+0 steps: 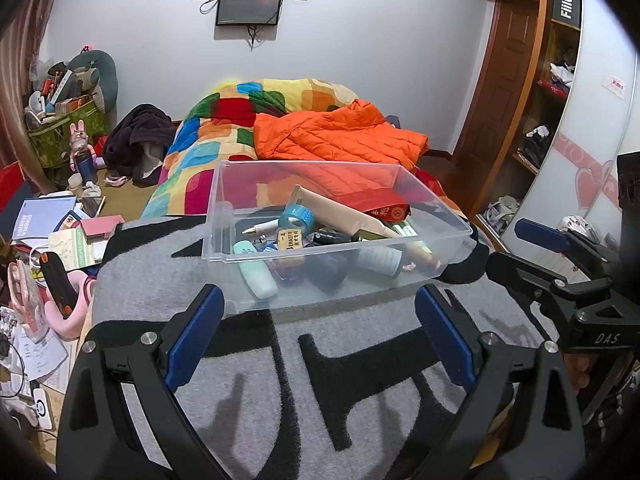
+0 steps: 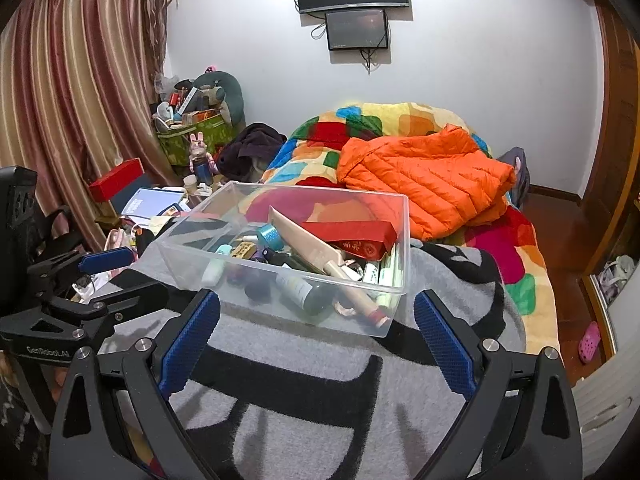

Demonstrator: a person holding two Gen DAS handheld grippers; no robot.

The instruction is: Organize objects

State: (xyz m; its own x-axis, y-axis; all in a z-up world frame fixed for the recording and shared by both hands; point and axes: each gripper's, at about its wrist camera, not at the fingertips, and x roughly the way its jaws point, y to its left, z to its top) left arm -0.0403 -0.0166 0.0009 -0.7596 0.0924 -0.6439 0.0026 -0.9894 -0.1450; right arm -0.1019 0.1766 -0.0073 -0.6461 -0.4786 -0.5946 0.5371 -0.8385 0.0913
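A clear plastic bin [image 1: 224, 204] [image 2: 402, 240] rests on a grey and black blanket [image 1: 352, 360] [image 2: 320, 380] on the bed. Inside it lie a tan tube [image 1: 340, 212] [image 2: 304, 240], a blue tape roll [image 1: 296, 216] [image 2: 269, 235], a red box [image 1: 384, 204] [image 2: 360, 236], a mint bottle [image 1: 256, 272] [image 2: 214, 270] and several other small items. My left gripper [image 1: 320, 308] hovers open just short of the bin's near wall, nothing between its blue pads. Just before the bin, my right gripper [image 2: 318, 312] also stands open and empty. Each gripper shows at the other view's edge.
An orange puffer jacket [image 1: 340, 136] [image 2: 428, 176] lies on a multicoloured quilt [image 1: 224, 120] [image 2: 512, 248] behind the bin. Books, papers and pink items [image 1: 60, 232] clutter the left side by the curtains [image 2: 72, 92]. A wooden wardrobe [image 1: 520, 92] stands at right.
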